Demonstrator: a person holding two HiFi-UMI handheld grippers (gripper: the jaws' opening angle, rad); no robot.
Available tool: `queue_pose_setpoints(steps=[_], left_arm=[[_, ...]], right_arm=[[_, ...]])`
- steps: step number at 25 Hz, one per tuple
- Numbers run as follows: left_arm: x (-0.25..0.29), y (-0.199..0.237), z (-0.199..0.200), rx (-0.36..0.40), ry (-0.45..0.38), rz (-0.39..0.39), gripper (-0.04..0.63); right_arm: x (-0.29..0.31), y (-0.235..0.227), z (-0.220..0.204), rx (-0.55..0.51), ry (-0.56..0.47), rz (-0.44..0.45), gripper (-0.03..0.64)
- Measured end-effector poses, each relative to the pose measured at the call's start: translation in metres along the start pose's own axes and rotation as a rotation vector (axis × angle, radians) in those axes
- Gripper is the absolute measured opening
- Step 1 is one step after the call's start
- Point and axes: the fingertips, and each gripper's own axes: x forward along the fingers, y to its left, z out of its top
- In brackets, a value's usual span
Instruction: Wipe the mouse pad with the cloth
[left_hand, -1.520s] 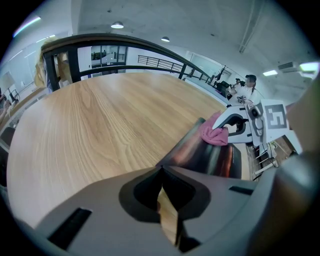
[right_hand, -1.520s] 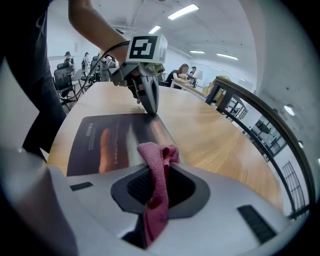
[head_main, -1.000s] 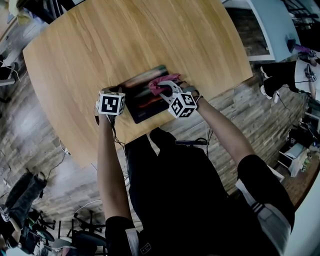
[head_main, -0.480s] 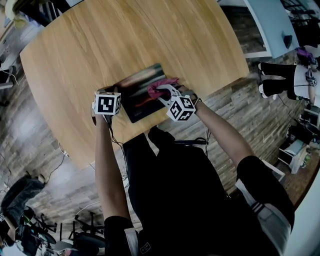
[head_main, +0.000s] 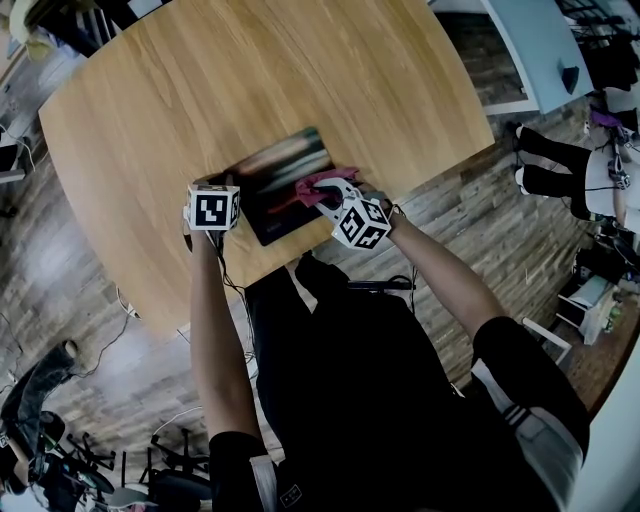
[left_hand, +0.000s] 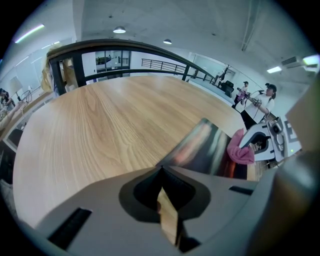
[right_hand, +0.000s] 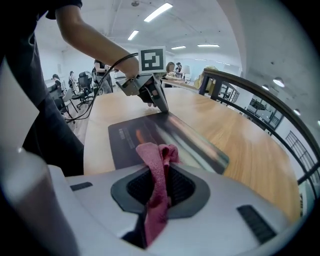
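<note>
Tightly, right tongs (right_hand: 162, 170) clamp pink cloth (right_hand: 151, 150) over the mouse pad's (right_hand: 125, 137) right edge.

Jaws of right gripper (right_hand: 159, 199) clamped together on pink cloth (right_hand: 156, 167). The cloth bunches up past the tips, over the near end of the dark mouse pad (right_hand: 129, 137). Pad lies flat on the wooden surface (right_hand: 240, 150), glare streaking its right half. Left gripper (right_hand: 161, 106) tip is down on the pad's far corner.

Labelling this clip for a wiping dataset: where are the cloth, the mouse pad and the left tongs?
cloth (right_hand: 156, 162): right gripper view, the pink fold sticking up between the right tongs.
mouse pad (head_main: 272, 208): head view, its dark middle.
left tongs (right_hand: 163, 107): right gripper view, the closed tips.
</note>
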Motion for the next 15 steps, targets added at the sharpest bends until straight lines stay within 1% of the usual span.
queue_pose_setpoints(steps=[8,15], left_arm=[[0.000,0.001,0.001,-0.009,-0.020,0.009,0.023],[0.000,0.002,0.002,-0.019,-0.028,0.015,0.023]], right_arm=[[-0.004,0.007,0.002,0.166,-0.001,0.026,0.063],[-0.004,0.024,0.011,0.273,-0.006,0.093,0.063]])
